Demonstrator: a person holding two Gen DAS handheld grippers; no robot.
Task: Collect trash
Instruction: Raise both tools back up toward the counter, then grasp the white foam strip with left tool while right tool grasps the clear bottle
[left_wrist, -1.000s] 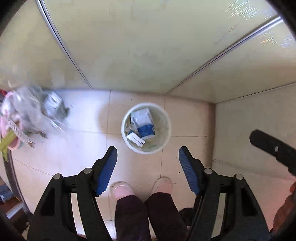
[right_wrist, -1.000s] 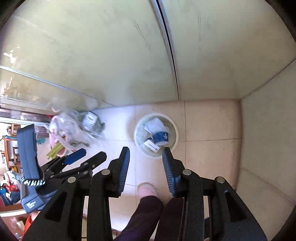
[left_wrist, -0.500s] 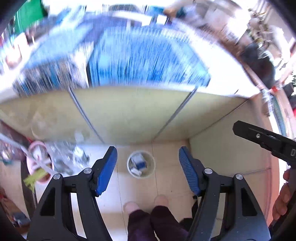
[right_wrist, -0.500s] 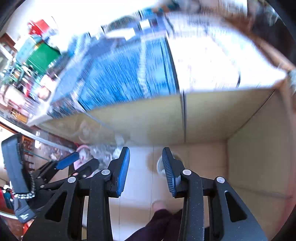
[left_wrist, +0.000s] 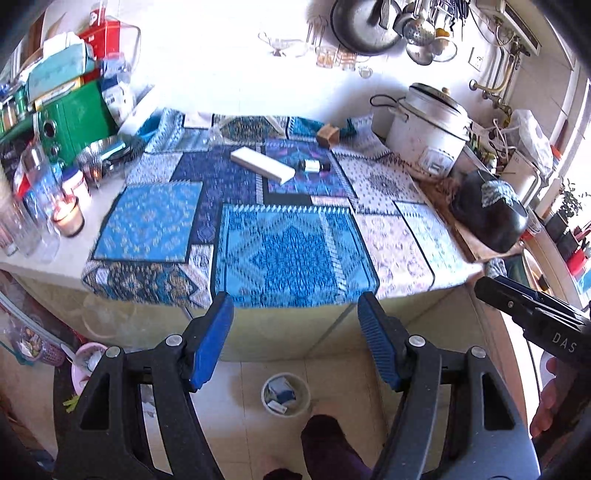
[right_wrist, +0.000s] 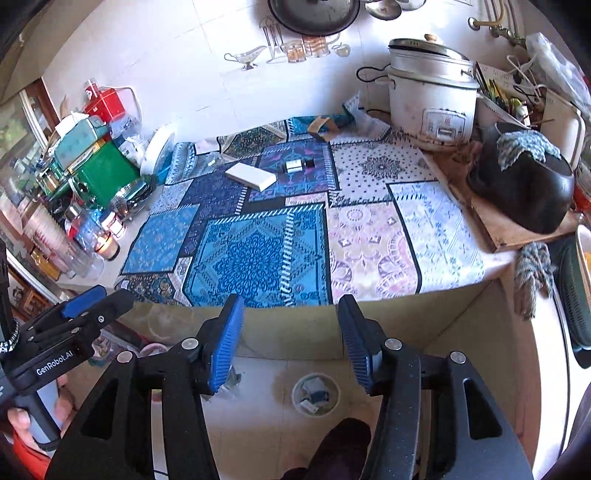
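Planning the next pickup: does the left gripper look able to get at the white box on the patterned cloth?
Probably yes: the left gripper is open and empty, and the white box lies flat with bare cloth before it.

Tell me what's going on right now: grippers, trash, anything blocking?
Left gripper open, empty. Right gripper open, empty. White box and small bottle on patterned cloth, bin on floor below. Nothing blocking.

A blue patterned patchwork cloth (left_wrist: 291, 236) covers most of the surface. At the back right corner stands a white electric rice cooker (left_wrist: 428, 127), with a black rounded pot (left_wrist: 487, 214) near the right edge on a wooden board. A green metal box (left_wrist: 74, 114) sits at the back left corner, clear glass jars (left_wrist: 33, 214) along the left edge.
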